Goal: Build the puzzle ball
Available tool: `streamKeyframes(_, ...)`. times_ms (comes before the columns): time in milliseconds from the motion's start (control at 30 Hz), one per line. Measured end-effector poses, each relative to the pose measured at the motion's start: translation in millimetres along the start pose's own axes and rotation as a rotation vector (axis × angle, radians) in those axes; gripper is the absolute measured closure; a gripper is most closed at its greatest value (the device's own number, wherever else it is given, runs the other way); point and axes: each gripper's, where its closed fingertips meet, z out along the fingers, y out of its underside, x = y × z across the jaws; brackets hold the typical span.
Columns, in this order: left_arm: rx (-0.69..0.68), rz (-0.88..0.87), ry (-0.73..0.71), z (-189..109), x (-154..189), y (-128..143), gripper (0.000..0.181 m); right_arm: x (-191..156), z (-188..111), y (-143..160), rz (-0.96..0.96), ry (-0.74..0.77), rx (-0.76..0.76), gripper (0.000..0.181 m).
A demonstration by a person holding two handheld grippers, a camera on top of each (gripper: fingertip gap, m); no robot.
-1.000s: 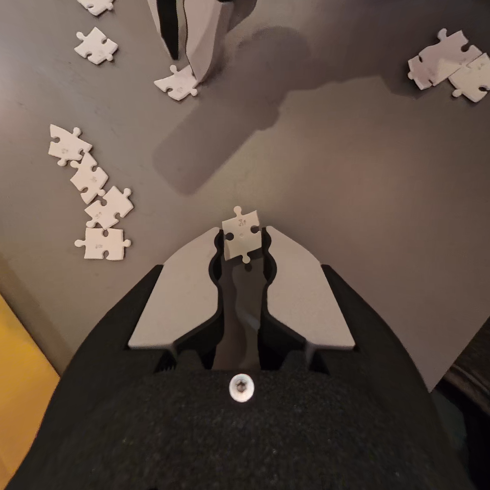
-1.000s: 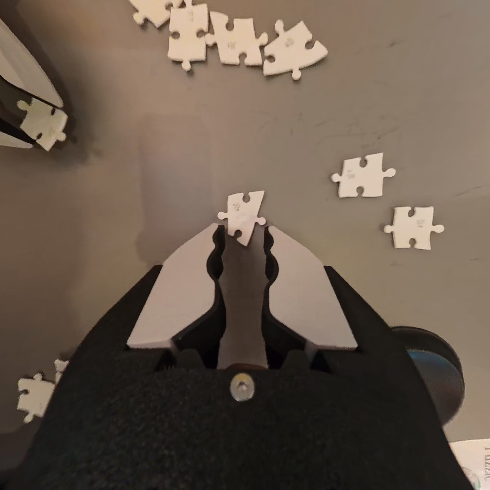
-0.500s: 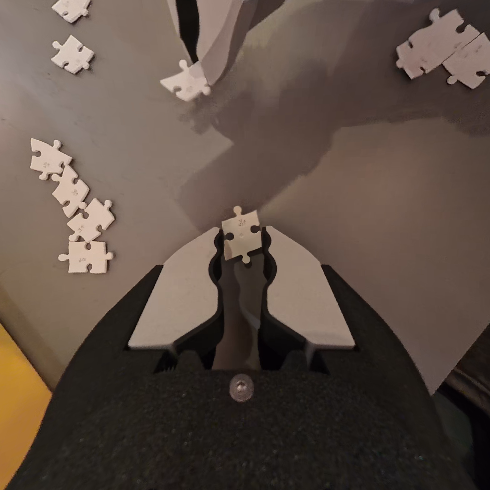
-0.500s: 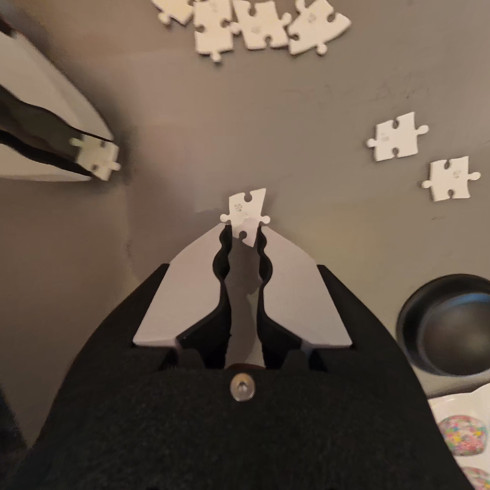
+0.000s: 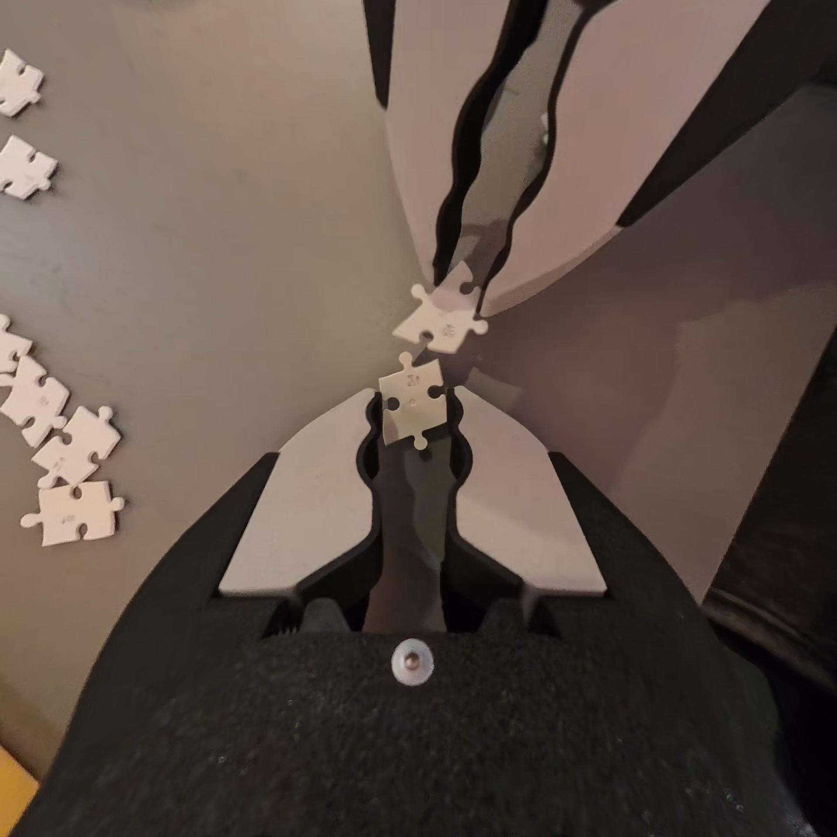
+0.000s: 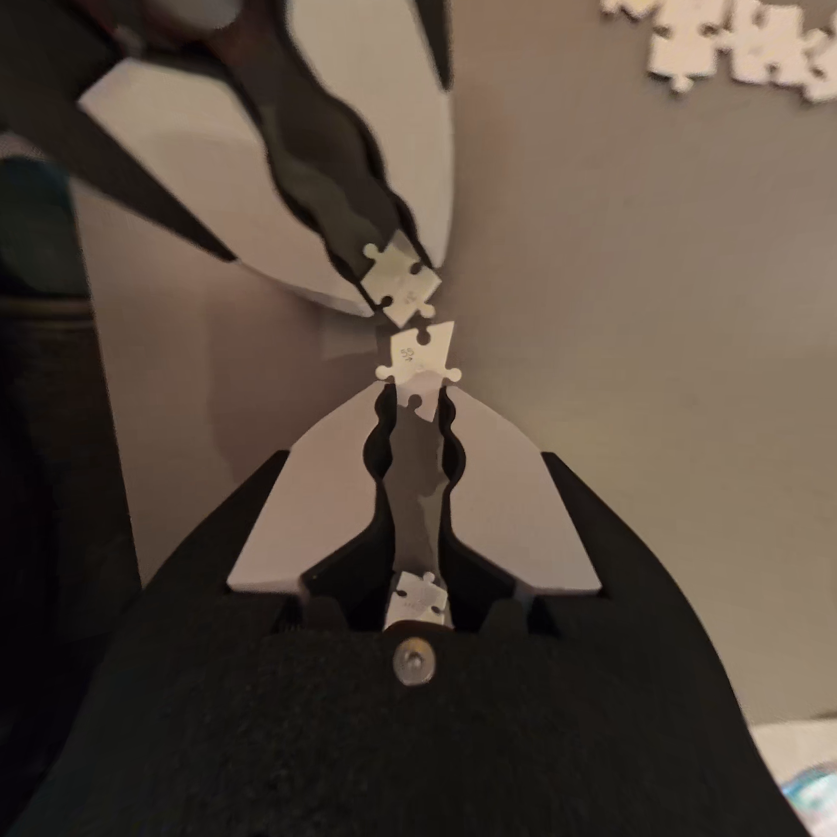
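Note:
My left gripper is shut on a white puzzle piece, held above the grey table. My right gripper is shut on a second white puzzle piece. The two grippers face each other tip to tip. In the left wrist view the right gripper comes down from the top with its piece just beyond mine; the top knob of my piece sits right at its notch. In the right wrist view the left gripper holds its piece at the upper left, almost touching mine.
Several loose white pieces lie in a chain at the left, and two more farther up the left edge. A blurred cluster of pieces sits at the top right. Another piece shows between my right fingers near the base. A yellow surface borders the table.
Both grippers have moved toward each other with their pieces. The right gripper shut on its piece and lifted it; the pieces now almost meet.

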Motion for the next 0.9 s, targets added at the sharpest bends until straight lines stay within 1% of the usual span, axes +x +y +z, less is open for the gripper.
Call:
streamKeyframes(33,0.000,0.012,0.013,0.0,2.7,0.0,0.155,-2.4,1.1,1.7,-0.057,-0.015,0.000,0.164)
streamKeyframes(100,-0.006,0.033,0.033,0.7,7.4,1.1,0.155,6.4,3.7,8.0,-0.125,0.018,-0.032,0.163)
streamKeyframes(200,-0.020,0.052,0.051,2.5,12.1,2.8,0.155,6.8,6.1,6.0,-0.243,0.006,-0.006,0.164)
streamKeyframes(333,-0.044,0.060,0.069,6.7,15.2,5.6,0.155,2.5,11.0,10.6,-0.360,-0.038,-0.031,0.163)
streamKeyframes(467,-0.050,0.077,0.087,8.4,17.4,3.9,0.154,-0.3,11.8,12.5,-0.422,-0.064,-0.023,0.163)
streamKeyframes(667,-0.057,0.096,0.098,10.0,17.9,2.1,0.154,-1.3,10.1,11.7,-0.480,-0.059,-0.023,0.163)
streamKeyframes(900,-0.052,0.100,0.104,9.1,17.2,3.0,0.155,-1.7,10.6,10.9,-0.498,-0.074,-0.033,0.163)
